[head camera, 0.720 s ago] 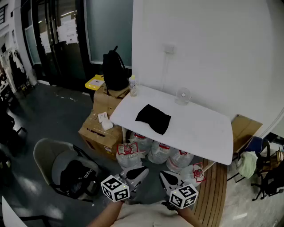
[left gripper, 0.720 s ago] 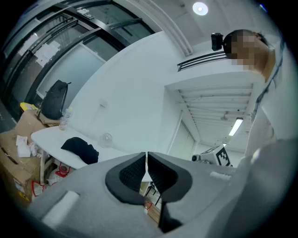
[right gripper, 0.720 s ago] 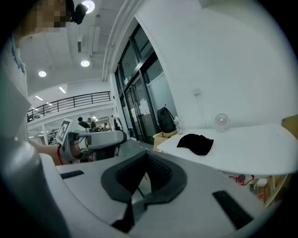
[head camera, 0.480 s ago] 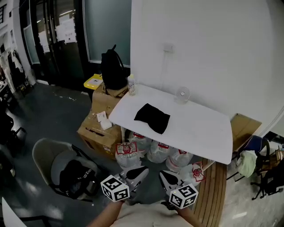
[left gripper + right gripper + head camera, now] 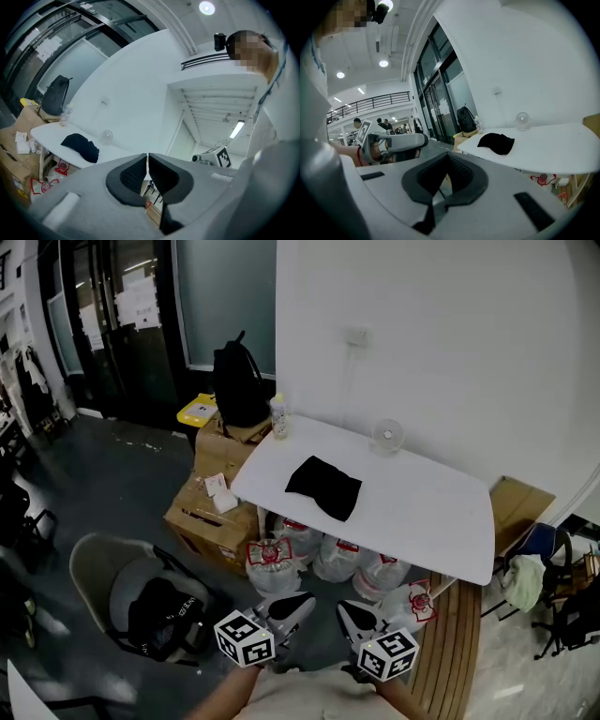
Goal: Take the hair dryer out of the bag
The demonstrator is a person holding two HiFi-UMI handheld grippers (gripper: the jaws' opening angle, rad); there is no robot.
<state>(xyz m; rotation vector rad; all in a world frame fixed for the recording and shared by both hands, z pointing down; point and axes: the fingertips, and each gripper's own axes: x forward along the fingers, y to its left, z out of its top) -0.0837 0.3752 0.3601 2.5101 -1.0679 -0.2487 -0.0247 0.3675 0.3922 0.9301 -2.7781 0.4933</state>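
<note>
Left claw (image 5: 148,165): pads pressed together, only a hairline seam between them, nothing pinched. Right claw (image 5: 447,174): pads likewise pressed together, nothing pinched, touching nothing

Pose: both claws held low and close to the person's body at the bottom edge of the head view, side by side, marker cubes nearest the body, tips aimed toward the white surface (image 5: 422,512). Both well apart from it. Left claw looks about level; right claw dips slightly

Task thing: black bag (image 5: 323,487) lies slumped on the white surface, left of its middle, nothing touching it. Hair dryer cannot be made out in any view; the bag's inside is hidden

Also on the surface: small desk fan (image 5: 387,437) upright at the far edge near the wall, clear bottle (image 5: 278,418) upright at the far left corner

Containers round about: stacked cardboard boxes (image 5: 208,514) beside the surface's left end, a black backpack (image 5: 238,385) upright on the top box, loose papers on the lower one. Large water jugs (image 5: 323,561) with red labels crowd the floor under the surface. Grey chair (image 5: 98,568) at lower left, a dark bag (image 5: 164,610) resting on its seat
</note>
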